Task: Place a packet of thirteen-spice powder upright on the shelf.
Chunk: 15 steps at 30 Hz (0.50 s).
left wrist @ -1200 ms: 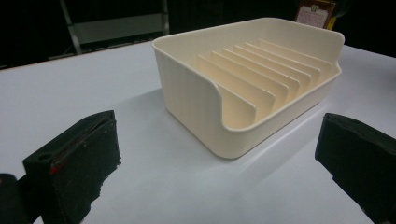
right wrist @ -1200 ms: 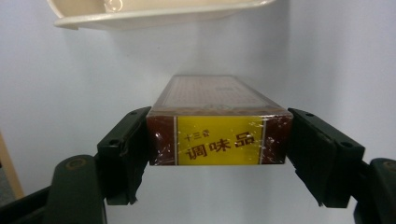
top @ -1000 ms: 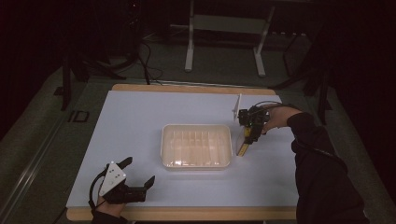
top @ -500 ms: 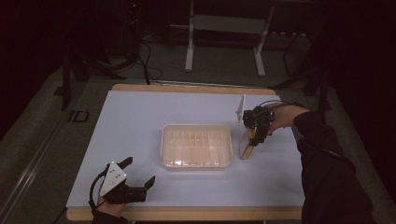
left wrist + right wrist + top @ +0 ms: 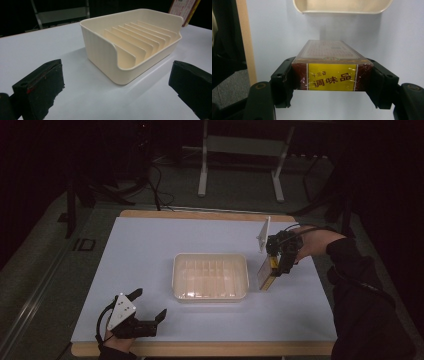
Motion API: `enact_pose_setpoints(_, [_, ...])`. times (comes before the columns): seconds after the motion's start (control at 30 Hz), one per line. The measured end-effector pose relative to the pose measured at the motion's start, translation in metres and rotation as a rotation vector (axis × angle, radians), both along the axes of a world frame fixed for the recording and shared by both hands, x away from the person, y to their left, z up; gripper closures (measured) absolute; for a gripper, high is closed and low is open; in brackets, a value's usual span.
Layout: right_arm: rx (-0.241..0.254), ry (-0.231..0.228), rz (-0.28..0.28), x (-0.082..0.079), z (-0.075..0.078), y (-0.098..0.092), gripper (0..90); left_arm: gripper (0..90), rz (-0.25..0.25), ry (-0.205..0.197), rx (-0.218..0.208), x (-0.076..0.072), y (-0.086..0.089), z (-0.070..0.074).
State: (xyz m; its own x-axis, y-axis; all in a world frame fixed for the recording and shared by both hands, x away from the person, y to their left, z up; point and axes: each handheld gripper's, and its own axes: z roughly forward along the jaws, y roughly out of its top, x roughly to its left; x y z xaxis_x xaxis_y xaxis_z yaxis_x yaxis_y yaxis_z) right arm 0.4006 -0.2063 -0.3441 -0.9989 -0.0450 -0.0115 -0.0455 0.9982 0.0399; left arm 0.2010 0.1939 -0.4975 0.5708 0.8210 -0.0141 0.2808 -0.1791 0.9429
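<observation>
The right gripper (image 5: 274,265) has its fingers (image 5: 282,82) clamped on the two narrow sides of a box (image 5: 332,67), held tilted just beside the right wall of the rack (image 5: 210,276), its long axis running away from the fingers toward that rack at the worktop's (image 5: 150,245) middle, so this hand is plainly the nearer. The box is flat, glossy, film-wrapped card, dark red with a yellow label; the rack is smooth cream plastic, ribbed inside with upright dividers. The left gripper (image 5: 142,312) rests by the worktop's near left corner, fingers (image 5: 40,85) apart, nothing between them.
</observation>
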Motion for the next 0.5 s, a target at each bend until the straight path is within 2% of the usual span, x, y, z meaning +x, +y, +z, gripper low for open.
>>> enact_pose_setpoints(0.13, [-0.005,-0.012,0.003,-0.004,0.009,0.002,31.9,0.0,-0.001,0.000,-0.001,0.000,0.000,0.000])
enact_pose_setpoints(0.3, [0.003,-0.030,0.012,-0.013,0.030,0.005,31.9,0.0,-0.001,0.002,0.000,0.000,0.000,0.000])
enact_pose_setpoints(0.5, [0.008,-0.040,0.022,-0.019,0.044,0.010,31.9,0.0,-0.002,0.001,-0.001,0.000,0.000,0.000])
